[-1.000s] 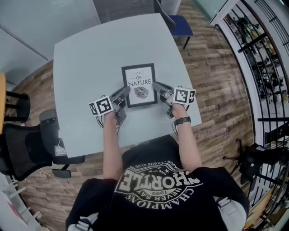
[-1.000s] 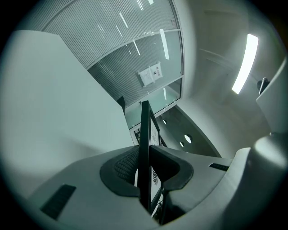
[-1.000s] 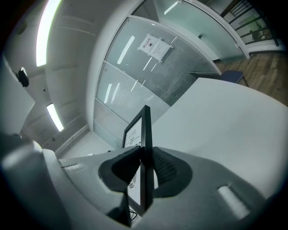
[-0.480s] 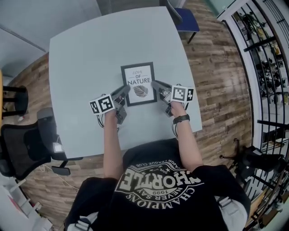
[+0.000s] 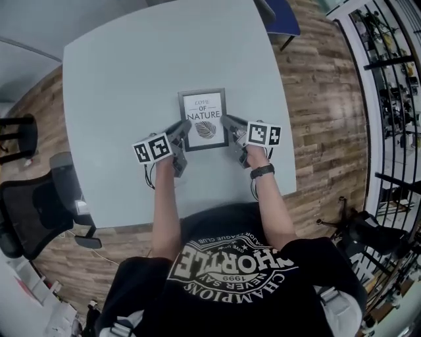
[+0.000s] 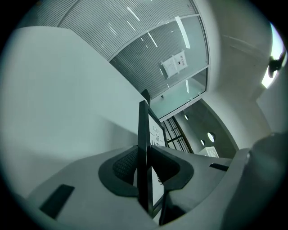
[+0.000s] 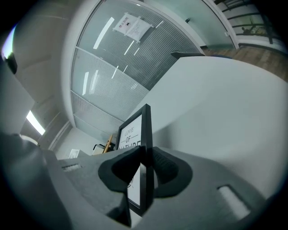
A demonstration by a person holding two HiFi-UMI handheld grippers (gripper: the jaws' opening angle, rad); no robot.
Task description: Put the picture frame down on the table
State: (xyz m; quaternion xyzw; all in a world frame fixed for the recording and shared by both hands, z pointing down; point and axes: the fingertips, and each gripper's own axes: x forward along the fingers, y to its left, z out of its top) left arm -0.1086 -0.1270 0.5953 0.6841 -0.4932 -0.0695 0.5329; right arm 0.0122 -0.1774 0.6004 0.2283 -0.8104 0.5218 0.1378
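Observation:
A black picture frame [image 5: 204, 120] with a white print reading "Love of Nature" is held over the middle of the pale grey table [image 5: 118, 85]. My left gripper [image 5: 182, 129] is shut on the frame's left edge [image 6: 143, 152], seen edge-on between the jaws. On the other side my right gripper [image 5: 227, 124] is shut on the frame's right edge [image 7: 146, 148]. Whether the frame touches the tabletop cannot be told from the head view.
A black office chair [image 5: 36, 210] stands at the table's left front corner. A blue chair [image 5: 283, 16] stands beyond the far right corner. Metal racks [image 5: 395, 85] line the right side over wooden flooring. Glass partitions rise behind the table.
The frame and both grippers keep their hold and have shifted slightly away from me across the table; the view has drifted a little.

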